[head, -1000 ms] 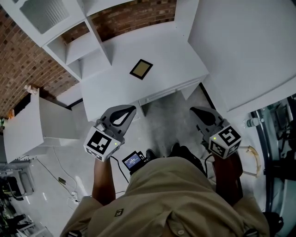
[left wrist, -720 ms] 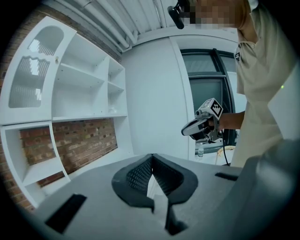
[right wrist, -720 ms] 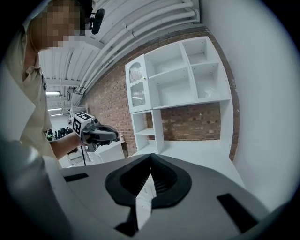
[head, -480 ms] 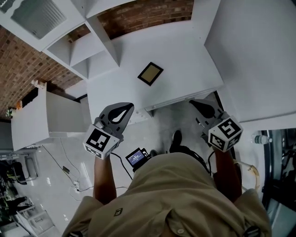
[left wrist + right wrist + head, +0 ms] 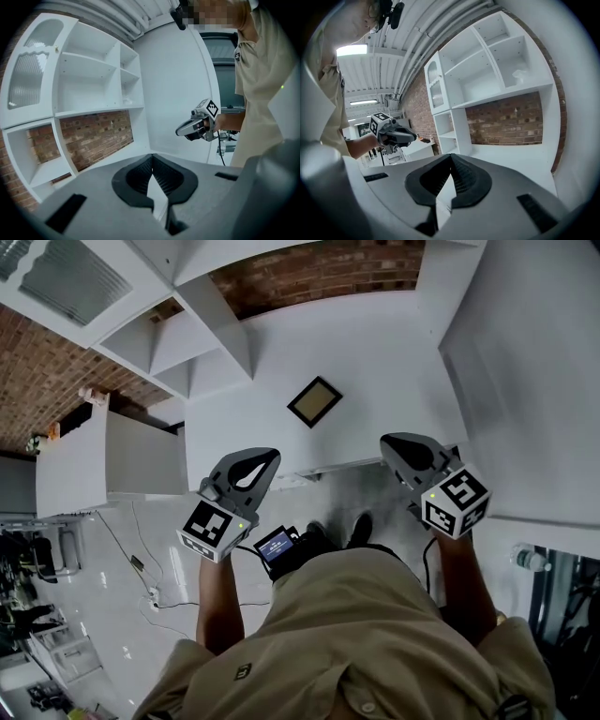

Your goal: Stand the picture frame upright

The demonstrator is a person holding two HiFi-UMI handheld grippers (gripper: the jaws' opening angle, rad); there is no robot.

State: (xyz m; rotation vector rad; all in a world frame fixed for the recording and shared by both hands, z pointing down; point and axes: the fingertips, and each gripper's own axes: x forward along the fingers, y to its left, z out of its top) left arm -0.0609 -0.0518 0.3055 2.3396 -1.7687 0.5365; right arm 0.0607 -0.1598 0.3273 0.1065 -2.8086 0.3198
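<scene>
Seen from my head, the picture frame (image 5: pixel 314 401) lies flat near the middle of the smooth white table (image 5: pixel 375 352). There is one frame: squarish, with a dark rim around a dull tan centre. My two grey moulded tools hang at the table's near edge, the left hand-held gripper (image 5: pixel 266 457) and the right hand-held gripper (image 5: pixel 388 442). Both are apart from the frame, and each carries one cube with black-and-white square markers. Behind the table stand a white shelf unit (image 5: pixel 187 343) and a rough red brick wall (image 5: pixel 319 273). My khaki shirt (image 5: pixel 356 634) hides the floor below.

In the left gripper view, the ribbed black pads meet at their tips, closed on nothing. The broad matte shell covers the table's near part, and I cannot find the frame here. The other tool shows above the table's far side.

In the right gripper view, the ribbed pads likewise press together, empty. Open white shelf compartments rise over the table, and the frame is again out of sight.
</scene>
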